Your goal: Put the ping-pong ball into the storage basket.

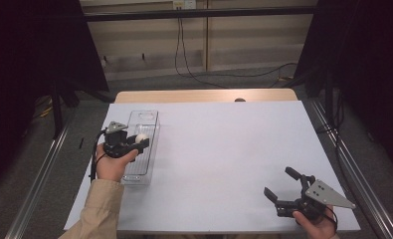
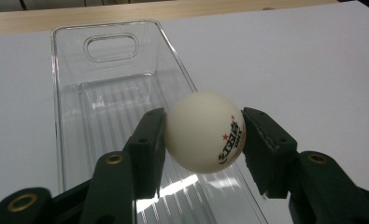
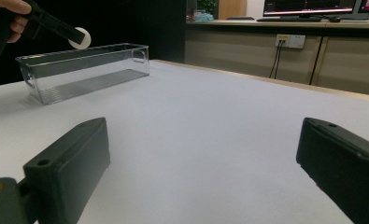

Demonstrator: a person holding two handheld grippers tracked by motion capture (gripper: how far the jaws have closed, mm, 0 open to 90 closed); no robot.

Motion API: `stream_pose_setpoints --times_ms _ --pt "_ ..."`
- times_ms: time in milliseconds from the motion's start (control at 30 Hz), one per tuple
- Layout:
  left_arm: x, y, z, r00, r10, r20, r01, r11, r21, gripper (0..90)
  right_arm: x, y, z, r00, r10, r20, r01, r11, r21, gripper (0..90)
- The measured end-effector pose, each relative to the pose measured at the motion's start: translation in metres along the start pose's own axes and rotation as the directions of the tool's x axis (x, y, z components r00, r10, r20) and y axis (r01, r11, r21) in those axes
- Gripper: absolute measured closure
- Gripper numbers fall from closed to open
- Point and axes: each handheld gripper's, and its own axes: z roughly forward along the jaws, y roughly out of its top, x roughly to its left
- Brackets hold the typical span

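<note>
White sheet covers the table (image 1: pixel 224 149), a strip of bare wood showing at the far edge; plain ground, so small pale things read poorly against it.

Clear plastic bin (image 1: pixel 143 144) lies lengthwise near the left side, long and narrow, ribbed floor, handle cut-out in the far end wall. Nothing inside it. Likely set within easy reach of the left hand as the drop point.

Right gripper (image 1: pixel 282 185) hangs over the near right corner, well apart from the bin, jaws spread wide with nothing between them. Judged idle, parked out of the way.

Left gripper (image 1: pixel 143 142) hovers above the bin, roughly mid-length, held in the person's left hand (image 1: pixel 112 162). Jaws narrow, clamped on the ball from two opposite sides.

Table-tennis ball (image 2: pixel 204 131), off-white, red stars and black print facing the camera. It sits between the pads (image 2: pixel 150 140), above the bin's open top, not touching its floor or walls. Position over the right-hand wall suggests a release here could clip the rim; a slight shift inward looks safer.
</note>
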Motion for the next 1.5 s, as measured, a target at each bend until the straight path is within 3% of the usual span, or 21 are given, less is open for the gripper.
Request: stream_pose_setpoints --times_ms 1000,1067,1200,1300,1367,1500 --pt "0.008 -0.010 0.004 0.9986 -0.025 -0.048 0.024 0.9997 -0.008 50.4 0.000 0.000 0.000 1.0000 0.006 0.004 -0.006 1.000 -0.003 2.3" --pt "0.009 -0.010 0.003 0.9975 -0.024 -0.067 0.023 0.9997 -0.012 42.1 0.000 0.000 0.000 1.0000 0.004 0.002 -0.004 1.000 -0.004 2.3" --pt "0.008 -0.011 0.001 0.9960 -0.029 -0.084 0.026 0.9988 -0.042 35.4 0.000 0.000 0.000 1.0000 0.004 0.006 -0.004 1.000 -0.002 2.3" --pt "0.006 -0.013 -0.002 0.9970 -0.026 -0.072 0.022 0.9983 -0.054 31.8 0.000 0.000 -0.001 1.0000 0.006 0.004 -0.006 1.000 -0.003 2.3" --pt "0.003 -0.015 -0.005 0.9973 -0.039 -0.062 0.034 0.9961 -0.082 27.0 0.001 0.000 0.000 1.0000 0.004 0.006 -0.004 1.000 -0.003 2.3" --pt "-0.003 -0.018 -0.013 0.9980 -0.024 -0.058 0.016 0.9906 -0.136 19.9 0.002 0.001 0.000 0.9999 0.010 0.005 -0.010 1.000 -0.002 2.3"
